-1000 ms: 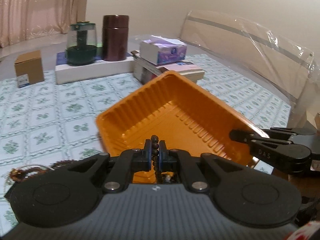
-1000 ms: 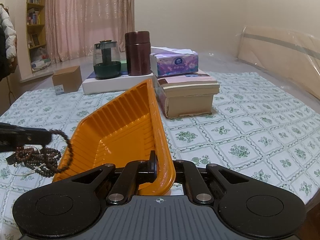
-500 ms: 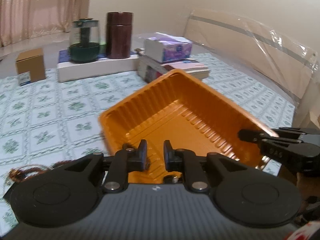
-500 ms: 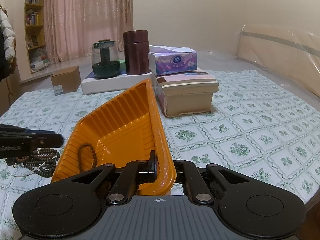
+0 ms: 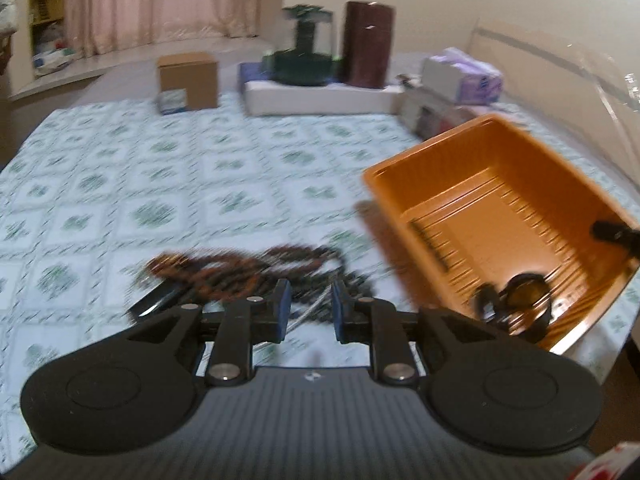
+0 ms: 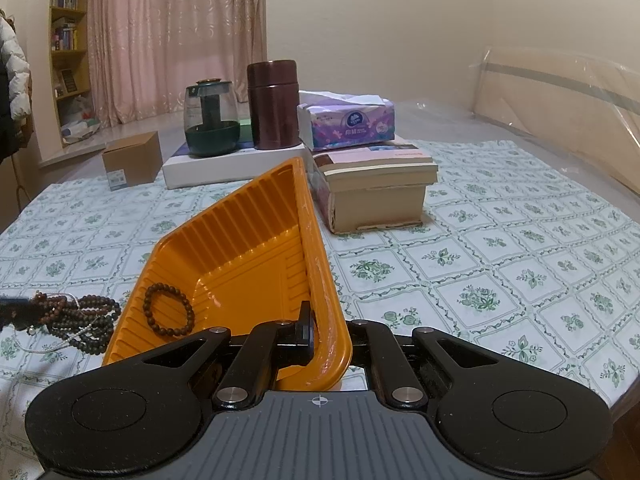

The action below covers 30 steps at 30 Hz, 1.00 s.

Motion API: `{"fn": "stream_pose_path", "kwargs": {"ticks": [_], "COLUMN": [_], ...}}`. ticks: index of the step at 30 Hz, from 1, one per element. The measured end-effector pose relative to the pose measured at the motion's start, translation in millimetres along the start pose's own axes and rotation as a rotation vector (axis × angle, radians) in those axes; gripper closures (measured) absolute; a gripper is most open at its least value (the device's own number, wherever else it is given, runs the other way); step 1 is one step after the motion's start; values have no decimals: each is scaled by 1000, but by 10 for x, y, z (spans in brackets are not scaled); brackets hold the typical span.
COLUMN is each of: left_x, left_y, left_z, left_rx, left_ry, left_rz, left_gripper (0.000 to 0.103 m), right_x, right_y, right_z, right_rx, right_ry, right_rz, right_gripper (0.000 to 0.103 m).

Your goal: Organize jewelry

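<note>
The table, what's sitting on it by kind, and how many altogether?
Orange tray: 1
Bead bracelet in tray: 1
Tangled bead pile: 1
Cardboard box: 1
White flat box: 1
Glass pot: 1
Brown canister: 1
Tissue pack: 1
Book stack: 1
Total: 9

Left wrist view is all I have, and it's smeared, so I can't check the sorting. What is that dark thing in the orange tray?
Observer: One beaded bracelet, lying flat as a closed ring on the ribbed floor of the orange tray.
Operator: What's holding the tray?
Observer: The right gripper; its jaws are shut across the near rim.
Operator: And the unsorted beads?
Observer: A pile of dark bead strands on the tablecloth beside the tray, with a thin pale strand running through it.
</note>
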<state>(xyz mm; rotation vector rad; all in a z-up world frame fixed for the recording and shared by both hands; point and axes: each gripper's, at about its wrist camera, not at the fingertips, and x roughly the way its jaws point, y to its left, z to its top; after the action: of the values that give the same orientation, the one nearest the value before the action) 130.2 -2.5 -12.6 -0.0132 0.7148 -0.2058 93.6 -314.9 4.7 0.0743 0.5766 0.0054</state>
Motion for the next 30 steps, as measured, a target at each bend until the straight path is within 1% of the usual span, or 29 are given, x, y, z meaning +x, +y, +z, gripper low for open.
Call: {"fn": "stream_pose_path", "kwargs": {"ticks": [4, 7, 10, 14, 22, 26, 27, 29, 30], "left_x": [15, 43, 82, 189, 421, 492, 516, 532, 524], "left_y": [138, 198, 231, 321, 462, 494, 498, 491, 481], "left_z": [-117, -151, -146, -95, -34, -20, -23, -39, -47], "left_rx": [-13, -8, 15, -22, -137, -139, -132, -114, -98], "left_ry": [16, 13, -1, 2, 7, 14, 27, 39, 44], "left_rz": [39, 70, 102, 127, 173, 185, 185, 181, 183], "left_gripper": [84, 83, 76, 76, 76, 76, 77, 90, 94], "right_x": [3, 0, 0, 8, 22, 36, 39, 46, 46], "right_y": [8, 12, 12, 16, 4, 14, 13, 10, 11], "right_z": [-5, -4, -1, -3, 0, 4, 4, 3, 2], "right_rx": [-3, -7, -9, -10, -14, -17, -17, -16, -16], "right_ry": [3, 3, 5, 7, 14, 16, 16, 17, 17], "right_rz": [-2, -5, -6, -13, -23, -27, -28, -30, -31], "right_gripper": [97, 97, 97, 97, 97, 97, 97, 97, 97]}}
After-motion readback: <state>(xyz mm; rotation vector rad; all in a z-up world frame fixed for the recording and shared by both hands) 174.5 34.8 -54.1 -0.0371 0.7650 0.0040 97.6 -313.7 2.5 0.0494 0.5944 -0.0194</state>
